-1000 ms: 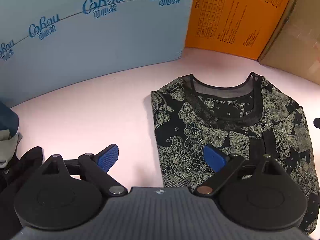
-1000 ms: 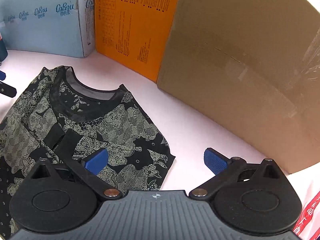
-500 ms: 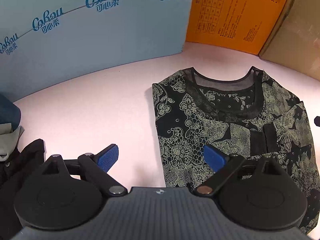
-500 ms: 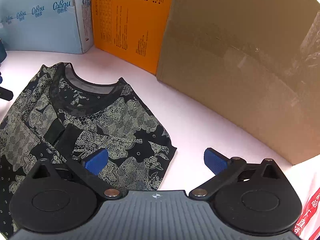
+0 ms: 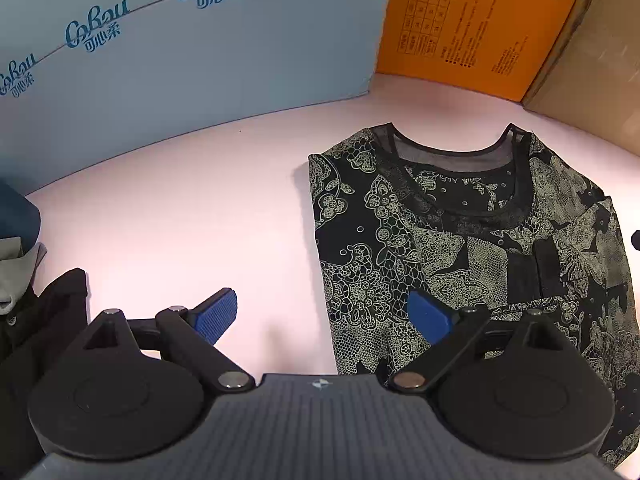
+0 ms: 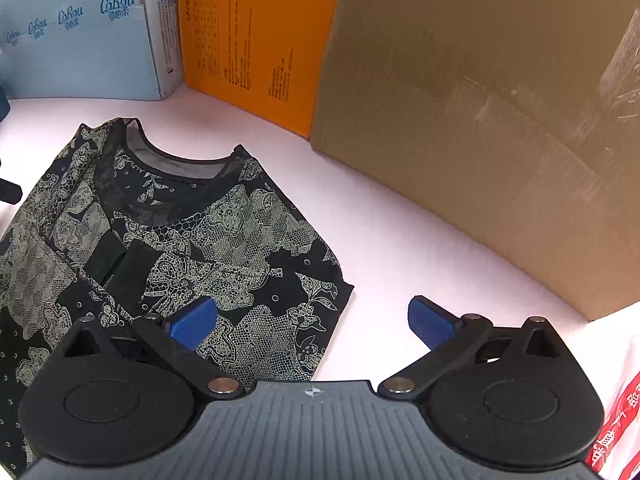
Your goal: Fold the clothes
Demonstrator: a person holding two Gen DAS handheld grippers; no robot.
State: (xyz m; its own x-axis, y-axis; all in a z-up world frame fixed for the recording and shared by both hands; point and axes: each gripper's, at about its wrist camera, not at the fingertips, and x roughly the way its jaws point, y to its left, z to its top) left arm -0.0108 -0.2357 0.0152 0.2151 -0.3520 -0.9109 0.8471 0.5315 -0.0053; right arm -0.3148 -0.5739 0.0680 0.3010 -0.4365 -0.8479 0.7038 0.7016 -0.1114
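Left tool (image 5: 322,316) and right tool (image 6: 312,320), both spread wide and empty, hover over the side edges of the blouse (image 5: 460,240), which lies flat on the surface (image 5: 192,200), sleeves folded in, neckline toward the boxes (image 6: 460,100). Risk: thin, slippery fabric may escape a shallow pinch, or the inner layers may shift when lifted, skewing any fold.

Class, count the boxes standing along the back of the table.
3: blue box on the left, orange box in the middle, brown cardboard box on the right; others may be out of view.
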